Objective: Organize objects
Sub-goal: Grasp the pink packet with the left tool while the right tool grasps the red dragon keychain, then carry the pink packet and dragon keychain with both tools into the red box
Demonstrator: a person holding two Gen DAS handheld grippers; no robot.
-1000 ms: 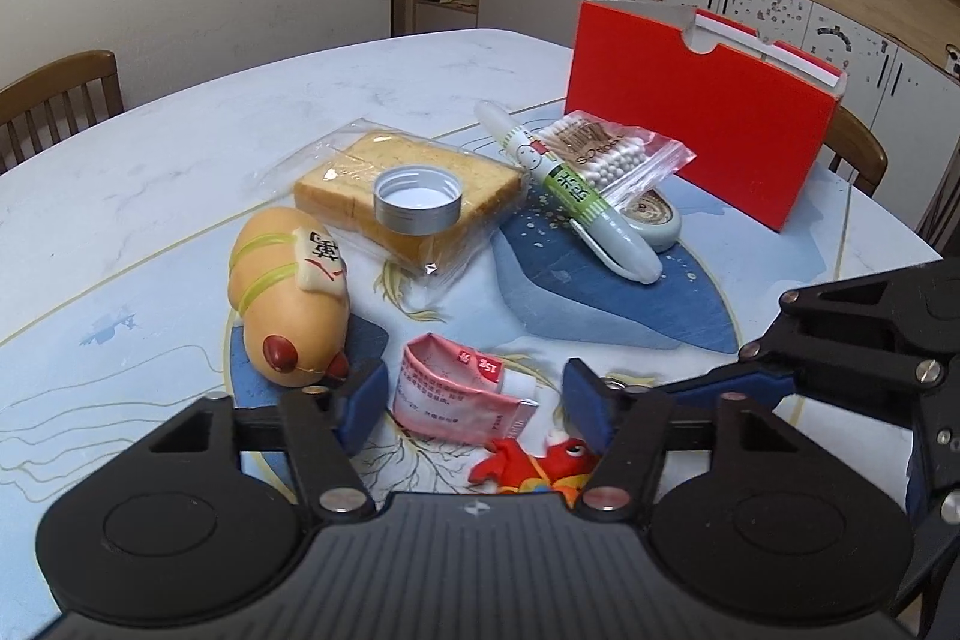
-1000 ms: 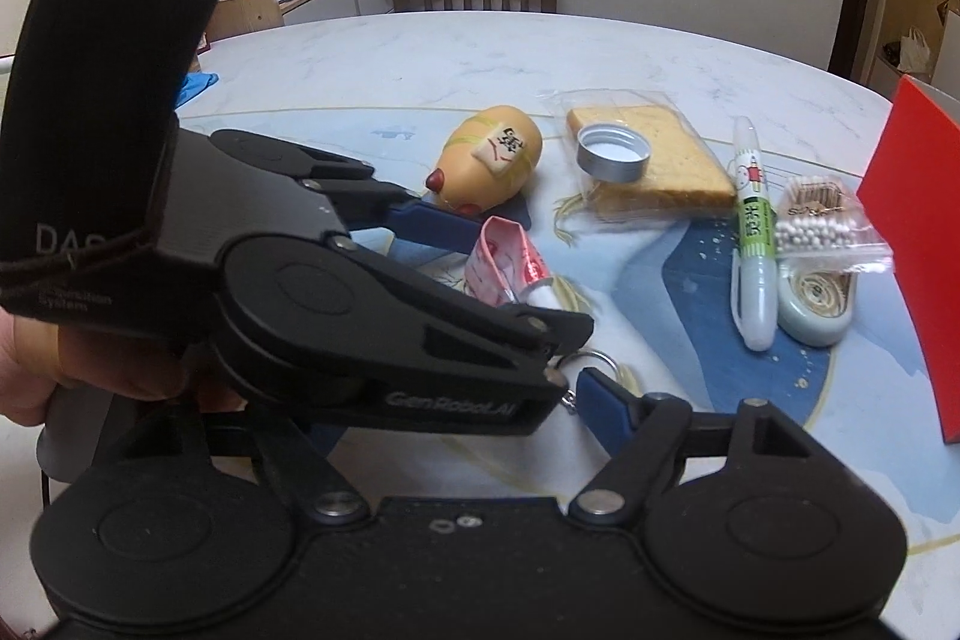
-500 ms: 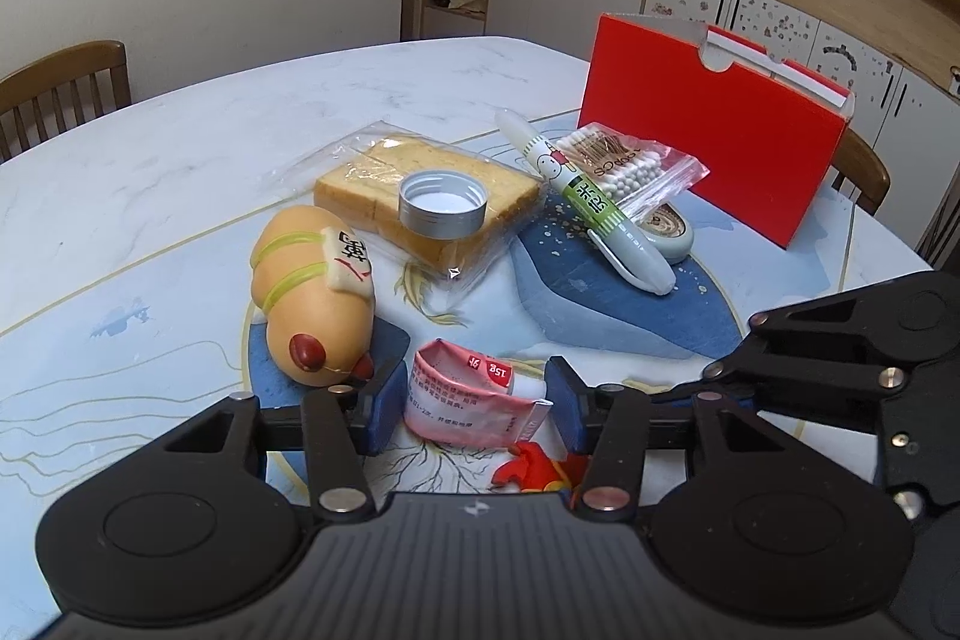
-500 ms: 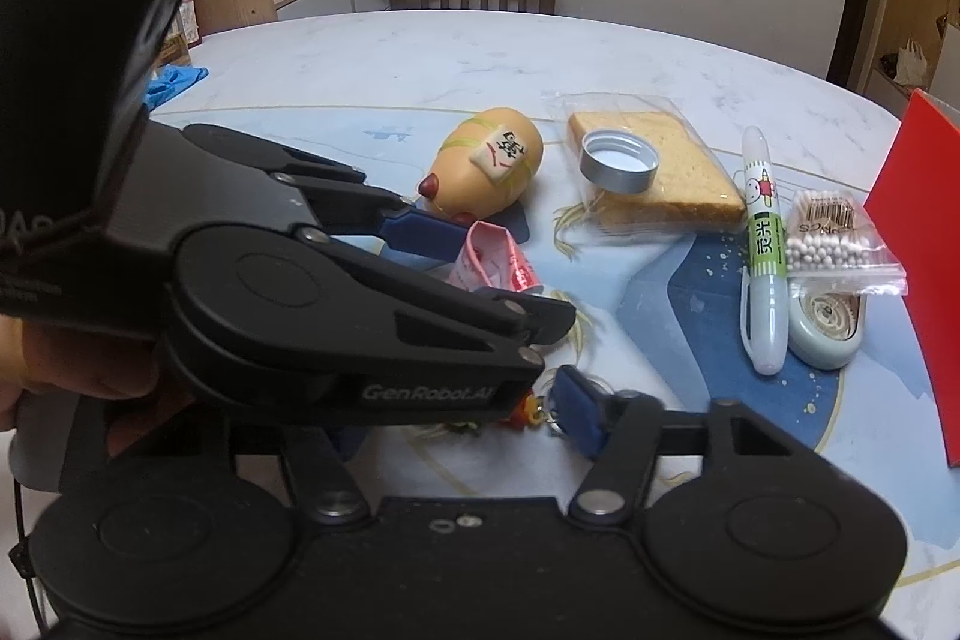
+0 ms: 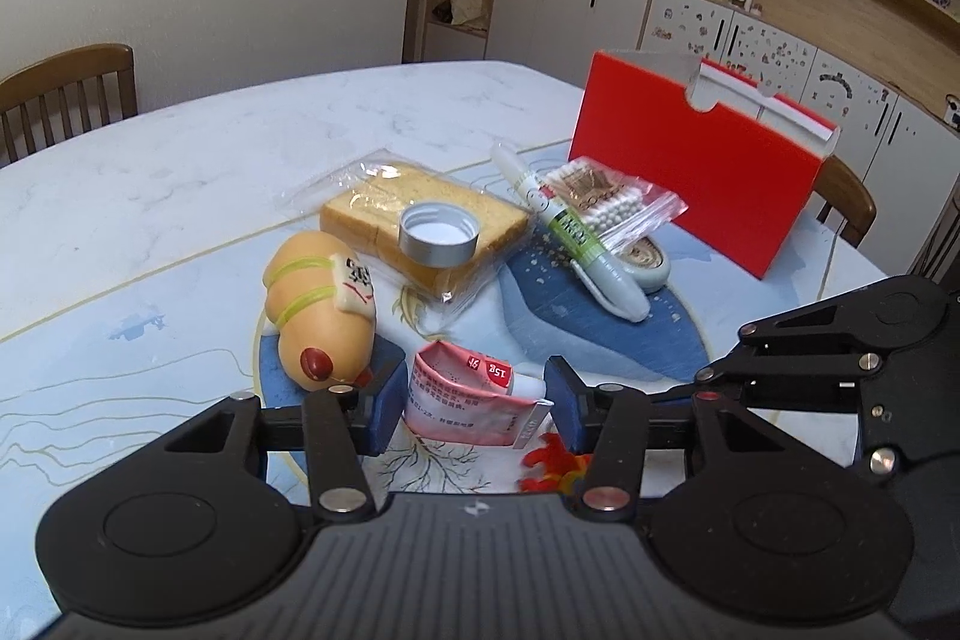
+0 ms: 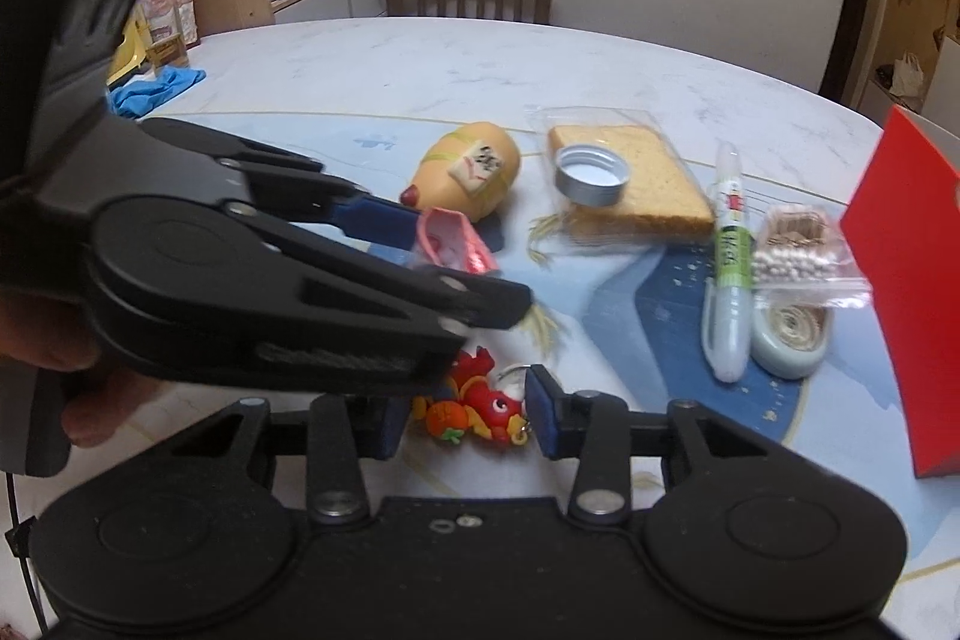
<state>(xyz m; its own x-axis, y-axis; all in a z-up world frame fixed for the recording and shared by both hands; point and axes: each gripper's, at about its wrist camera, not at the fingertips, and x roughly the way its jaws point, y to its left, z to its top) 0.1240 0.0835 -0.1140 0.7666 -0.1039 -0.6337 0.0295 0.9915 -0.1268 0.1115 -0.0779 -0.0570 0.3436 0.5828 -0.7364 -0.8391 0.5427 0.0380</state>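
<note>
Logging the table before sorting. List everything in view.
pink tube: one, between left fingers
red fish keychain: one, between right fingers
hot-dog toy: one, tan, left of tube
bagged bread: one, centre
metal lid: one, silver, on bread
pen: one, white-green
cotton swabs: one bag
correction tape: one, pale green
red box: one, standing
table: marble
left gripper: gripping tube
right gripper: closing around keychain

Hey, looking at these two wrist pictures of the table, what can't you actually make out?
- Red keychain: in the left wrist view, mostly hidden behind the left claw; the right claw is closing around it, contact unclear.
- Pink tube: whether the left pads press it, unclear; print too small.
- Correction tape: under the cotton swab bag.
- Red box: cut off by the right wrist view's edge.
</note>
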